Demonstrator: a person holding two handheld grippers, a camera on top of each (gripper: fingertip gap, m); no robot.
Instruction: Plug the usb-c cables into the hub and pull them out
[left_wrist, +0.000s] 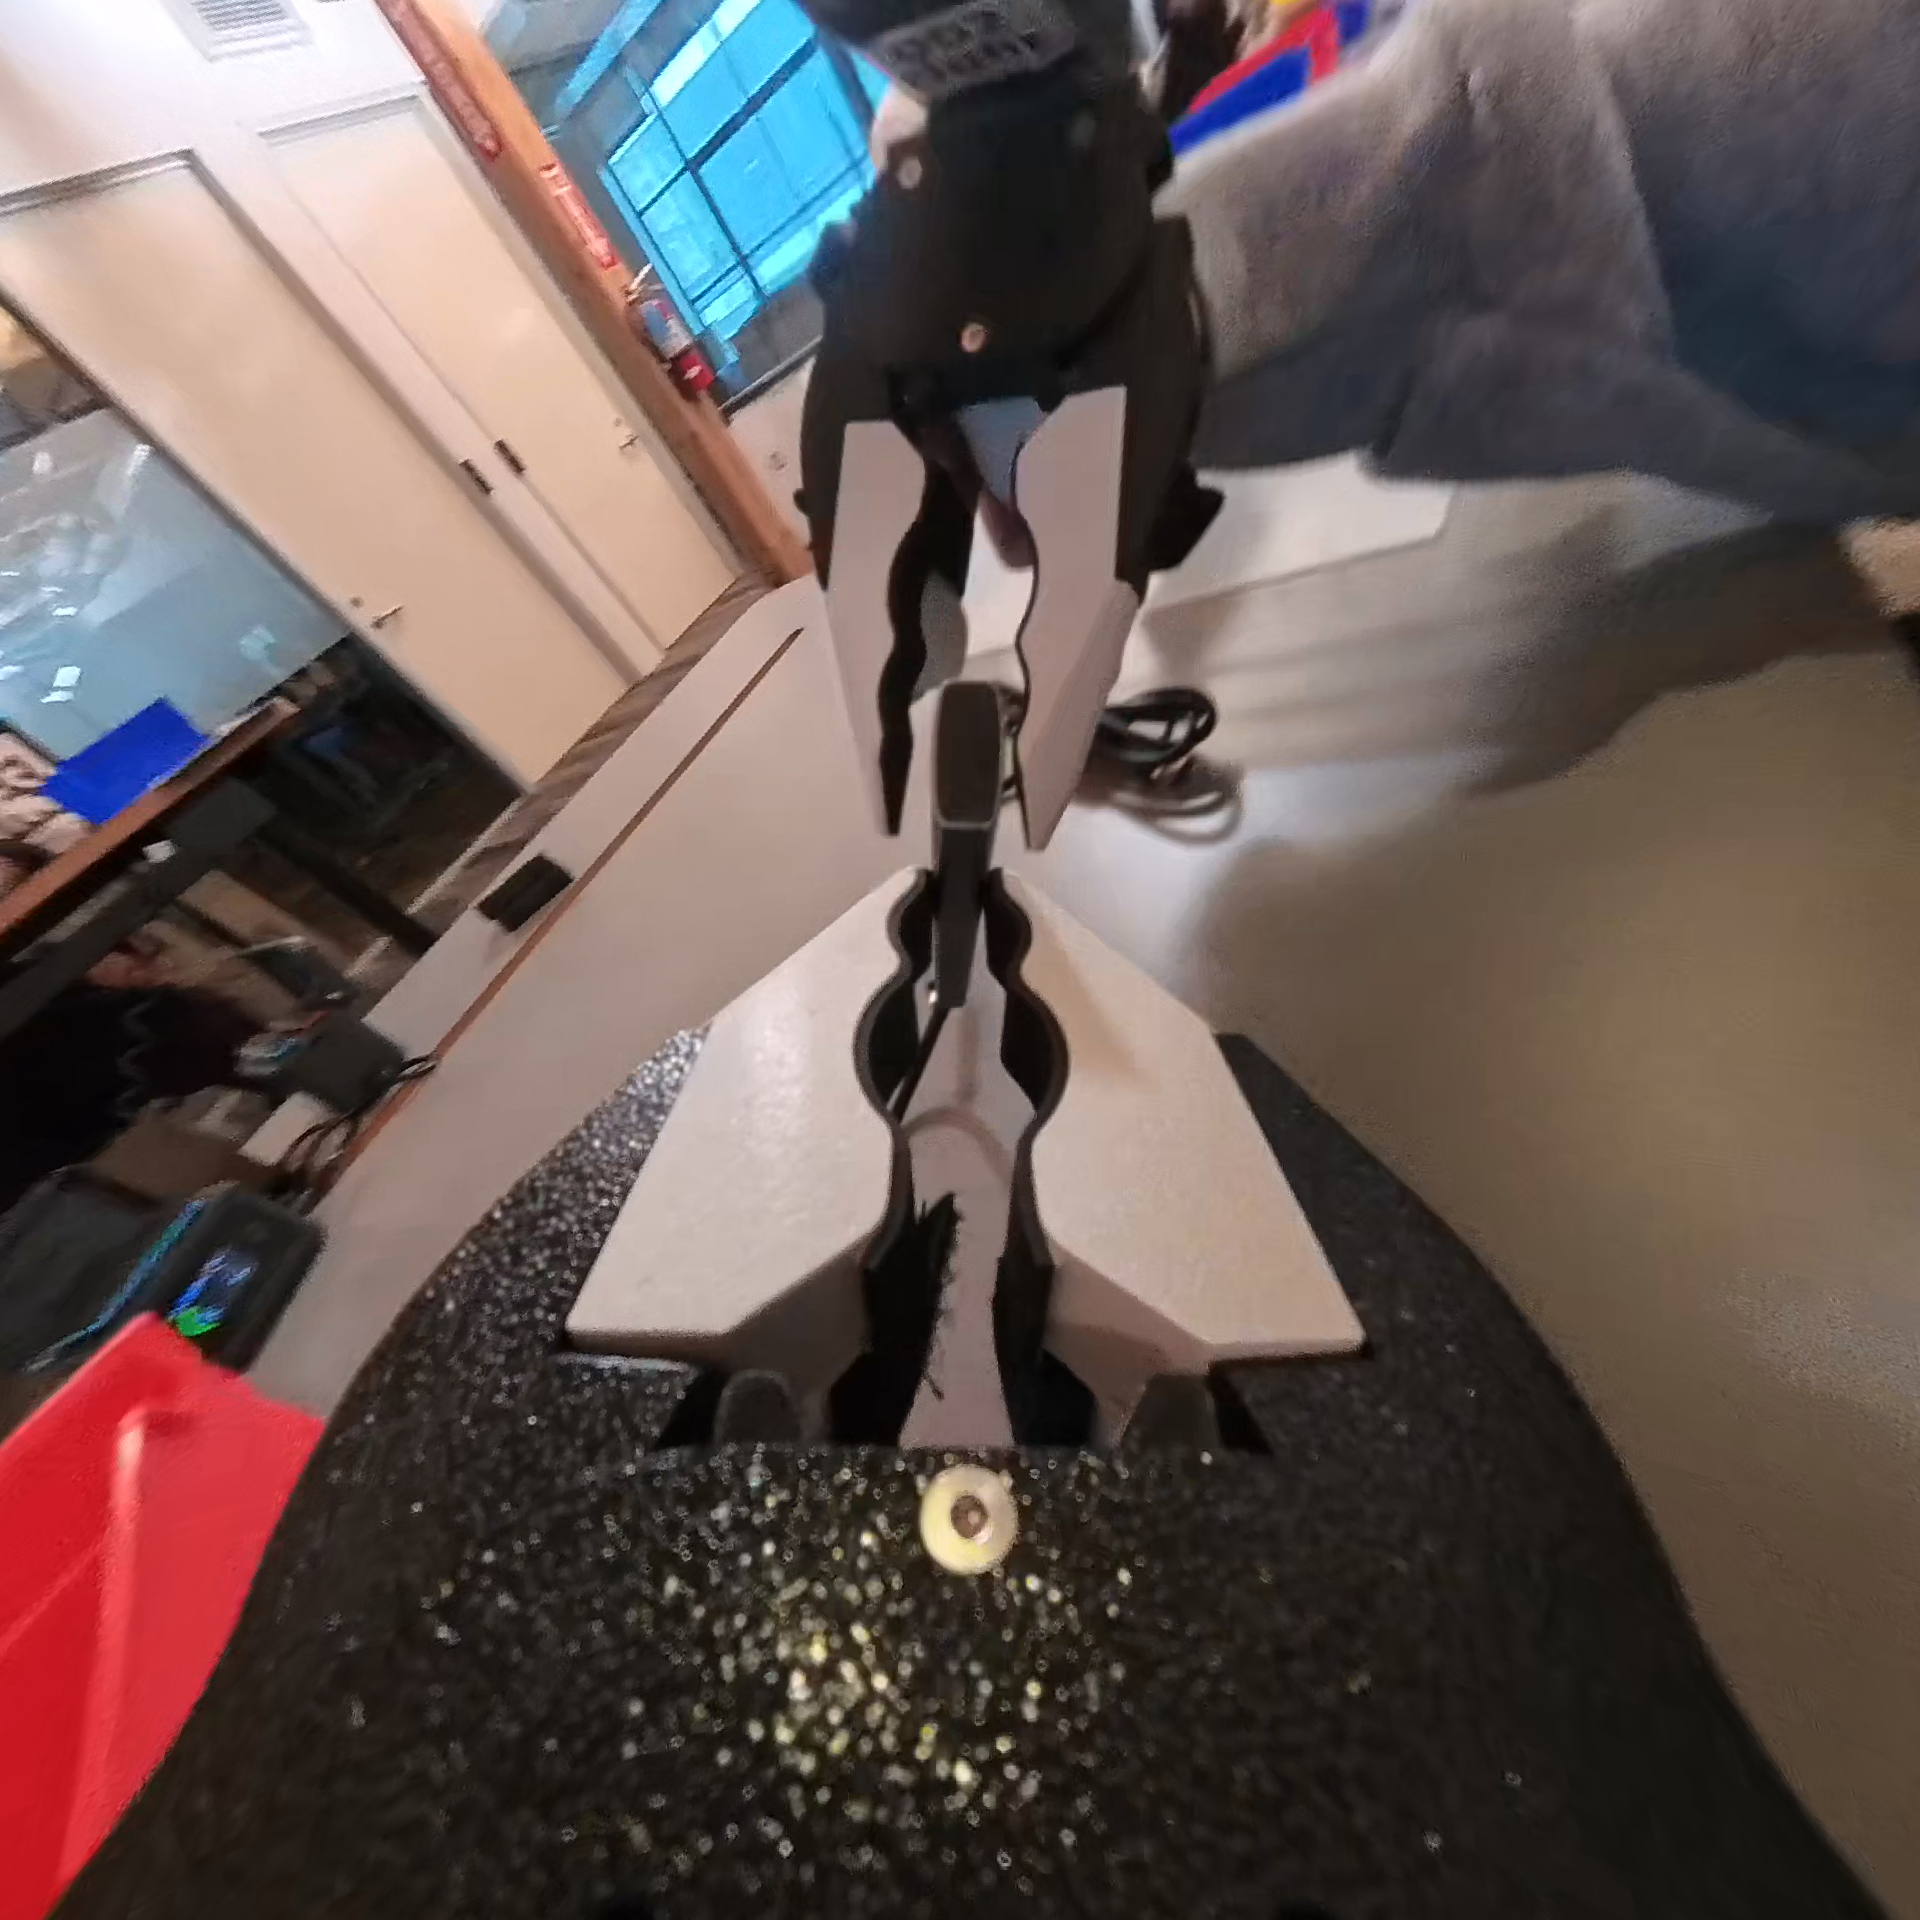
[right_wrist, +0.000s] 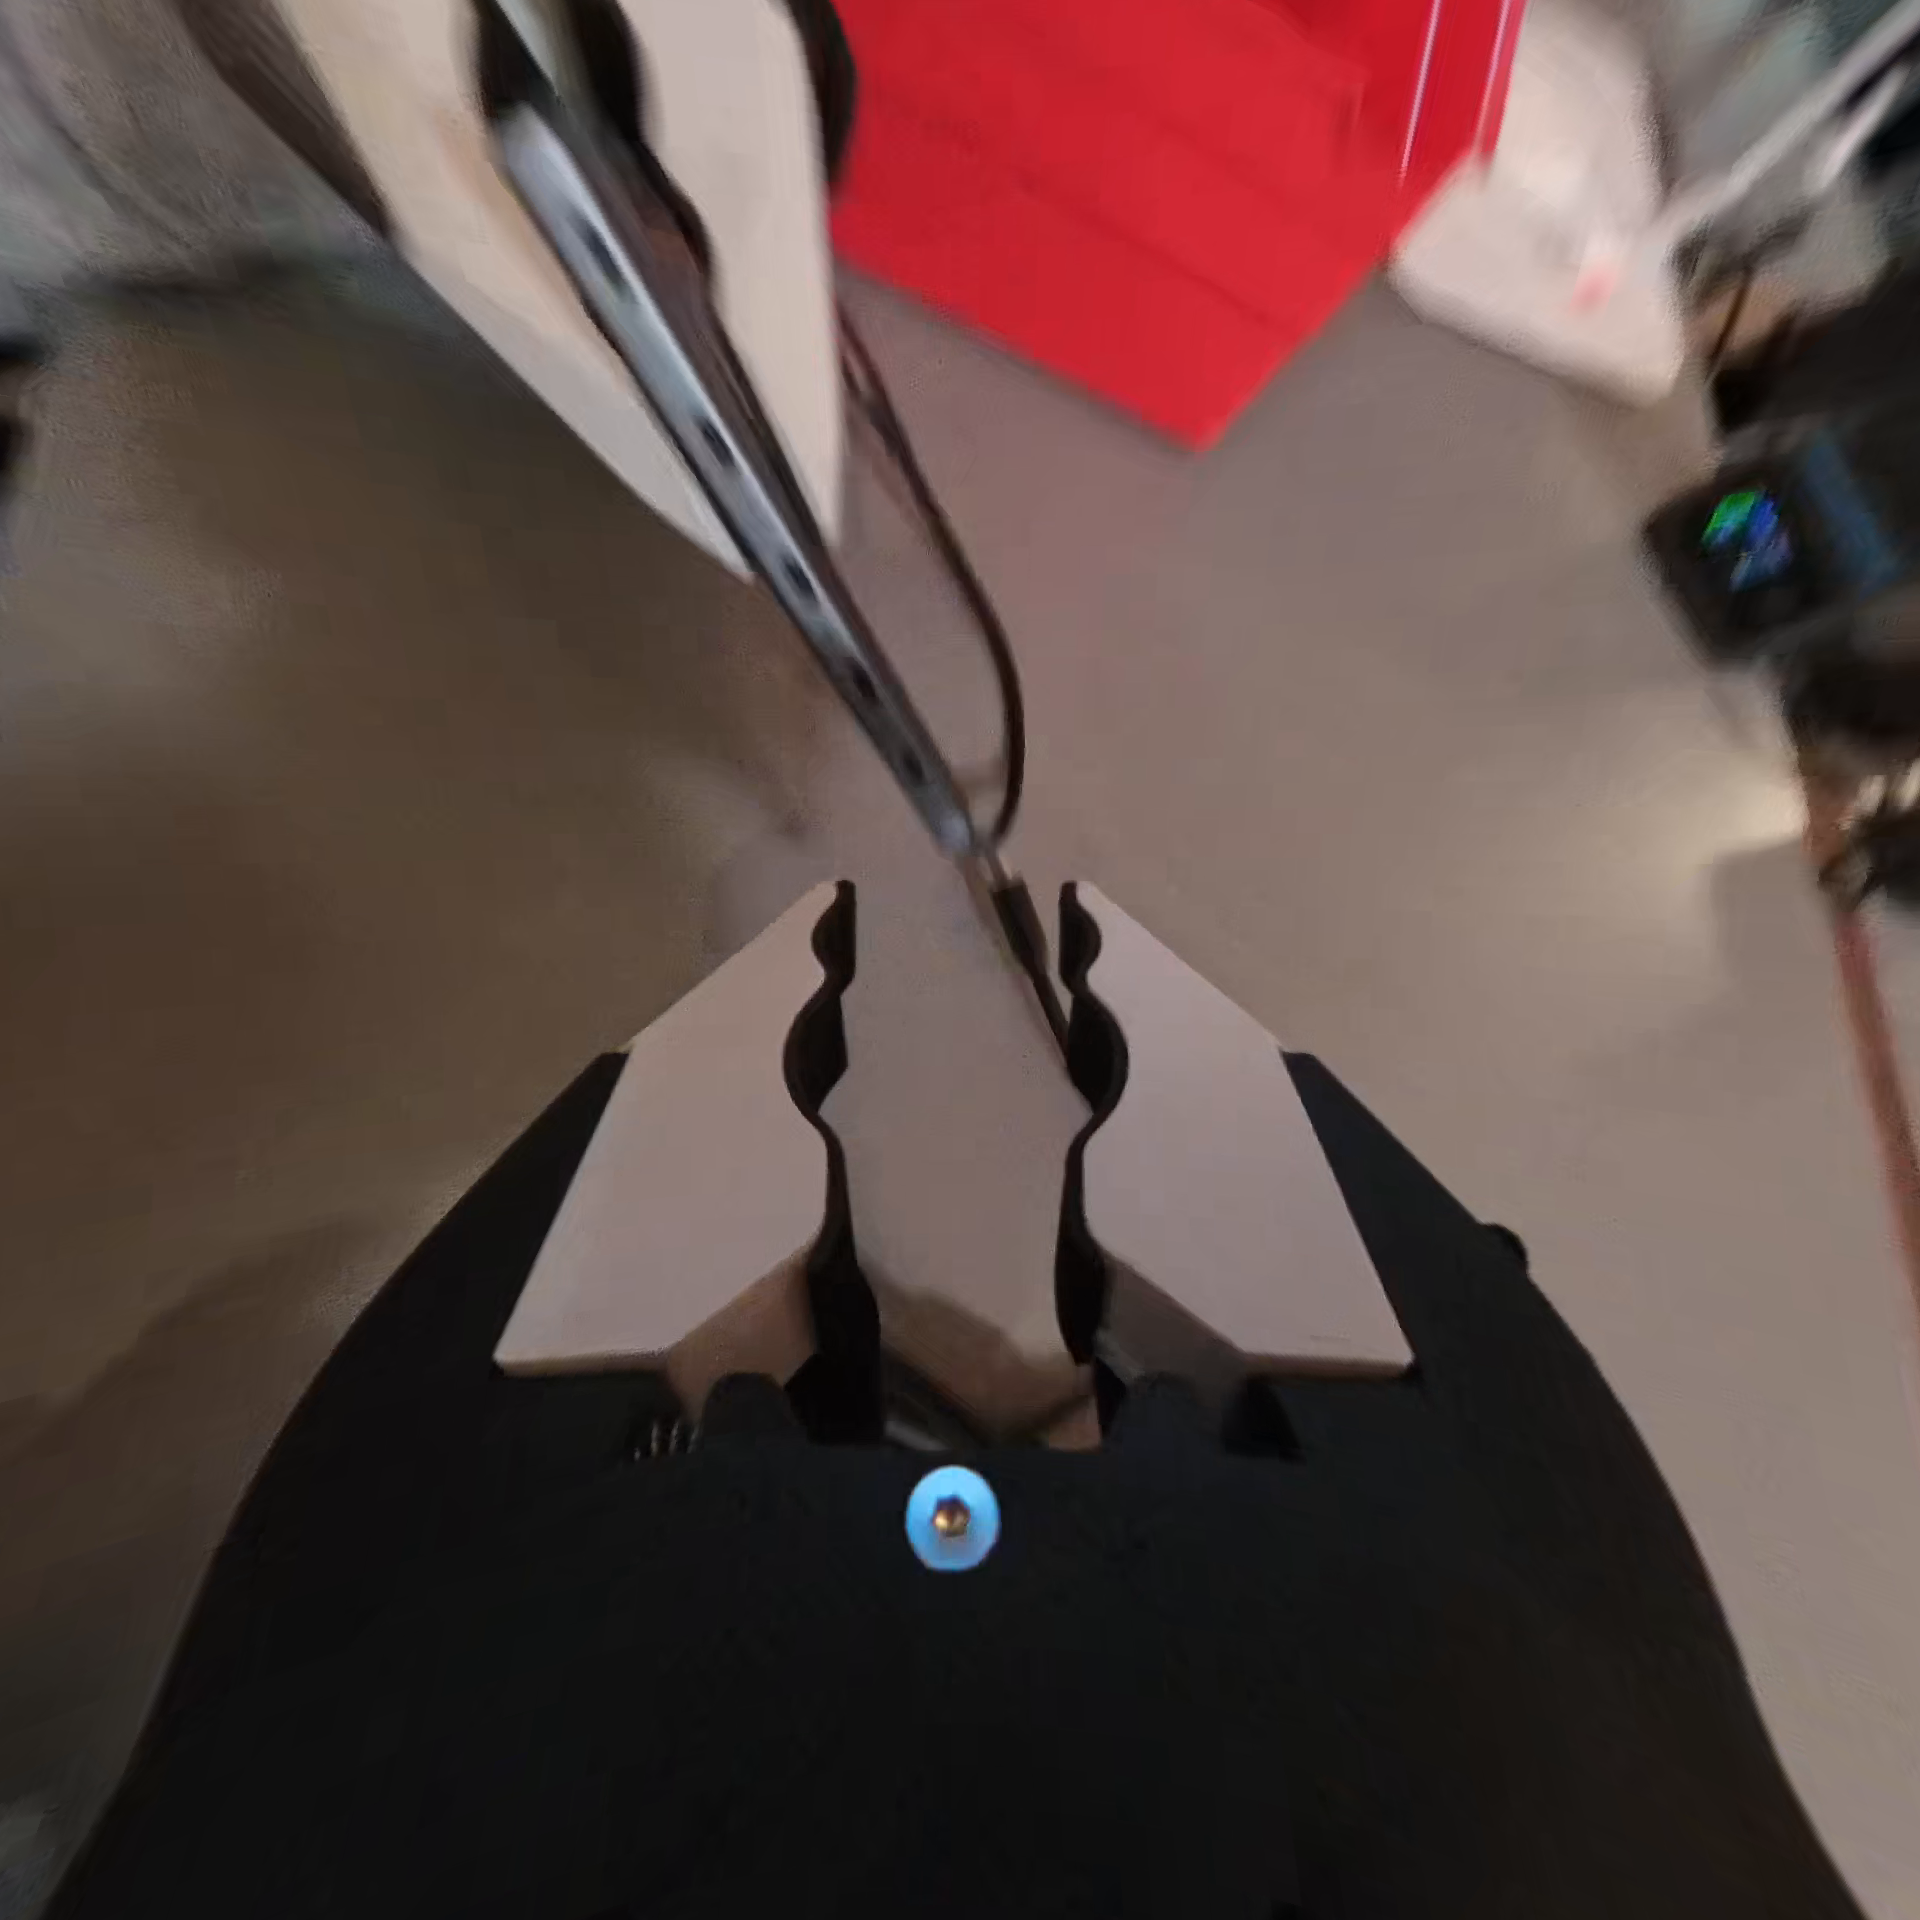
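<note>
Left wrist view, wavy-padded left tongs (left_wrist: 958, 894) clamp slim metal hub (left_wrist: 966, 769), right tongs (left_wrist: 961, 831) open.

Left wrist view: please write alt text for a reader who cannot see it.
The left tool is shut on a slim dark hub held edge-on above a pale table. Facing it, the right tool stands open around the hub's far end.

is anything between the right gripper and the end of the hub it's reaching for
Nothing visible. The hub, clamped by the left gripper, already pokes between the open fingers of the right gripper, with clear gaps on both sides.
</note>
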